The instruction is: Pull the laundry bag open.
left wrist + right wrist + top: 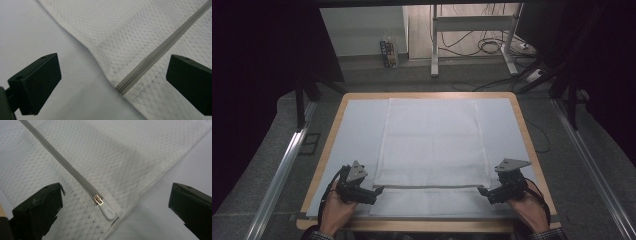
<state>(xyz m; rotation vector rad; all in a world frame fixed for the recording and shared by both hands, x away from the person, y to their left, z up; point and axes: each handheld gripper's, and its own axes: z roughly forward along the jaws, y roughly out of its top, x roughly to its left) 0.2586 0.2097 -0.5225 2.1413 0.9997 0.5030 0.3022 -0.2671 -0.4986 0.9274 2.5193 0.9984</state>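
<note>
The table [532, 145] has a light wooden rim and a pale grey-blue mat [357, 130] covers almost its whole top. On the mat lies a white mesh bag [432, 145], flat, in the middle between the left and right edges. It reaches from the far edge to the near edge. A grey zipper [427, 187] runs across it, parallel to the near edge.

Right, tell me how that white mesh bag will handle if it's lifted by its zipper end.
The mesh bag lies flat and folded over itself, so it is probably floppy and will drape rather than hold shape. Its thin open weave suggests it is light for its size. The zipper looks like the firmest line; the small pull tab may slip from wide jaws.
</note>
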